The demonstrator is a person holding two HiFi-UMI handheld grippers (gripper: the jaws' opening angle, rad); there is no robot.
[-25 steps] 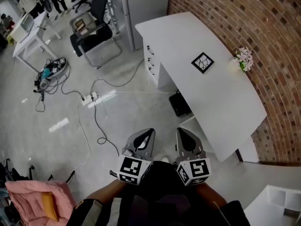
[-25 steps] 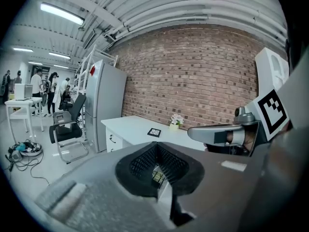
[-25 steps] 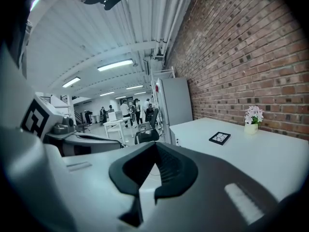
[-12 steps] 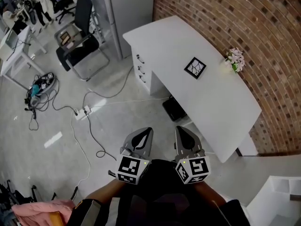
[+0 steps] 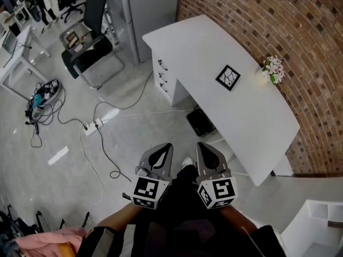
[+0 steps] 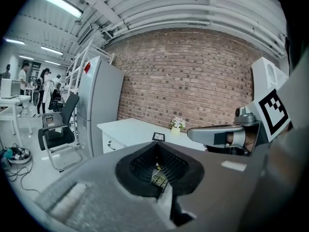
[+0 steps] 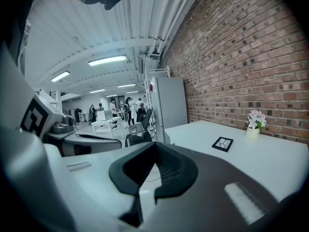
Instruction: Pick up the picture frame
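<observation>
A small black picture frame (image 5: 228,77) with a white cracked pattern lies flat on the white desk (image 5: 252,116) by the brick wall. It also shows far off in the left gripper view as the frame (image 6: 158,137) and in the right gripper view as the frame (image 7: 222,143). My left gripper (image 5: 163,150) and right gripper (image 5: 202,149) hang side by side over the floor, well short of the desk. Both are shut with nothing held.
A small vase of pink flowers (image 5: 273,68) stands on the desk beyond the frame. Desk drawers (image 5: 163,74) face the room. Cables and a power strip (image 5: 91,126) lie on the floor at left. A black chair (image 5: 88,42) and a grey cabinet (image 5: 142,9) stand at the back.
The view has shifted: desk and frame sit slightly further right and lower than half a second ago. Both grippers stay shut, side by side. A shoe now shows between them.
</observation>
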